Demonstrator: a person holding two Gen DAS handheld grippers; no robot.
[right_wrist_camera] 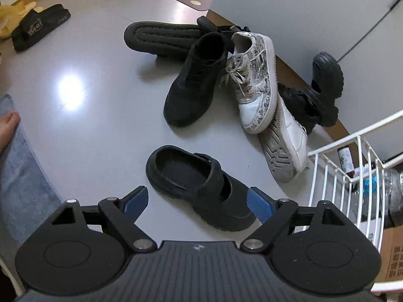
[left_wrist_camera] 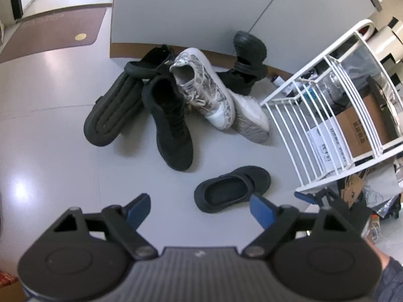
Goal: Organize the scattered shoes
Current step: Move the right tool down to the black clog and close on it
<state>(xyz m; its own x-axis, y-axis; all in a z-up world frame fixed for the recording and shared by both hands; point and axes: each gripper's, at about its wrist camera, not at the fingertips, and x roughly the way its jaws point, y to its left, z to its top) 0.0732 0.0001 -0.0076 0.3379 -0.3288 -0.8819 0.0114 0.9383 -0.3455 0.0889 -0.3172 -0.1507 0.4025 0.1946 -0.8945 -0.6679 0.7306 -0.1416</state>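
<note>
My right gripper point(right_wrist_camera: 197, 205) wide over black rubber strap clog point(right_wrist_camera: 199, 188), left gripper point(left_wrist_camera: 200, 209) wide too; nearby white wire rack point(right_wrist_camera: 352, 156) may snag clog.

- The floor point(right_wrist_camera: 75, 125) is smooth and glossy, throwing back a bright glare left of the right gripper's fingers.
- The black clog point(right_wrist_camera: 201, 188) between those fingers looks like matt rubber, its footbed ribbed.
- The black sneaker point(right_wrist_camera: 194, 80) beyond is matt cloth.
- The patterned white sneaker point(right_wrist_camera: 257, 85) has smooth, scuffed panels and cloth laces.
- The rack point(left_wrist_camera: 314, 130) is glossy white-coated wire.
- The fingertip pads point(right_wrist_camera: 259, 207) are ribbed blue plastic.
</note>
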